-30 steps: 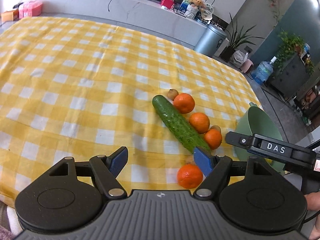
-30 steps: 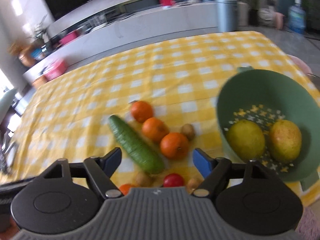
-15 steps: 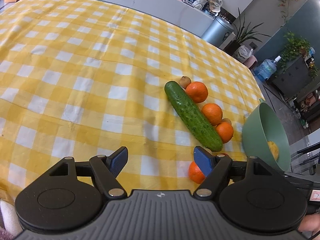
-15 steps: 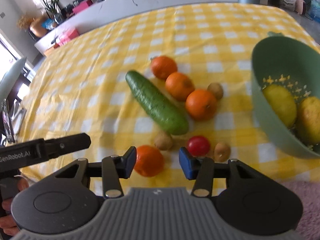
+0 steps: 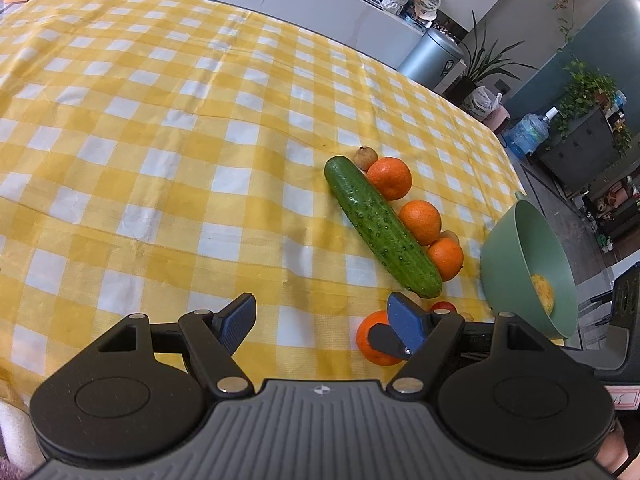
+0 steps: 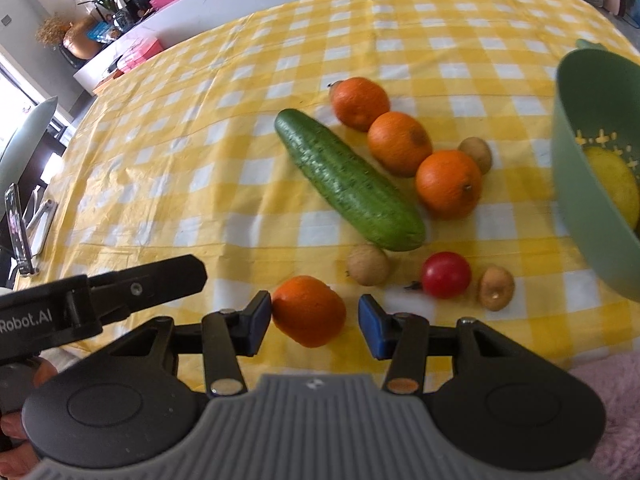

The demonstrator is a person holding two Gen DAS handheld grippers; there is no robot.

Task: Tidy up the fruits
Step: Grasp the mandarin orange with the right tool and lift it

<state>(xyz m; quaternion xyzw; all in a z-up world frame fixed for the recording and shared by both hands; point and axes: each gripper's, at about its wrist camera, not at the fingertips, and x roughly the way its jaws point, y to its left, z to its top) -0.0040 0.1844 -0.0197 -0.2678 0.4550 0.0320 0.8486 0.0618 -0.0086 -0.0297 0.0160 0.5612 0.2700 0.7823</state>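
1. The right gripper [image 6: 314, 322] points down at the near edge of the checked tablecloth [image 6: 200, 160], and a tangerine [image 6: 309, 310] lies between its two blue pads.
2. The left pad [image 6: 260, 320] touches the side of the tangerine. The right pad [image 6: 370, 330] stands just beside it, with a small gap visible, so the jaws are narrow but the grip does not look complete.
3. The left gripper [image 5: 320, 316] is wide open and holds nothing; only cloth lies between its fingers. It is just beside the right gripper, on its left.
4. Beyond the tangerine lies a cucumber [image 6: 348, 180], placed diagonally, with three more tangerines [image 6: 400, 142] in a row along its far side.
5. Near the cucumber end are a small red tomato [image 6: 446, 274] and some small brownish fruits [image 6: 368, 265].
6. A green colander bowl [image 6: 580, 160] stands at the right, well apart from the held tangerine, with yellow fruit inside.
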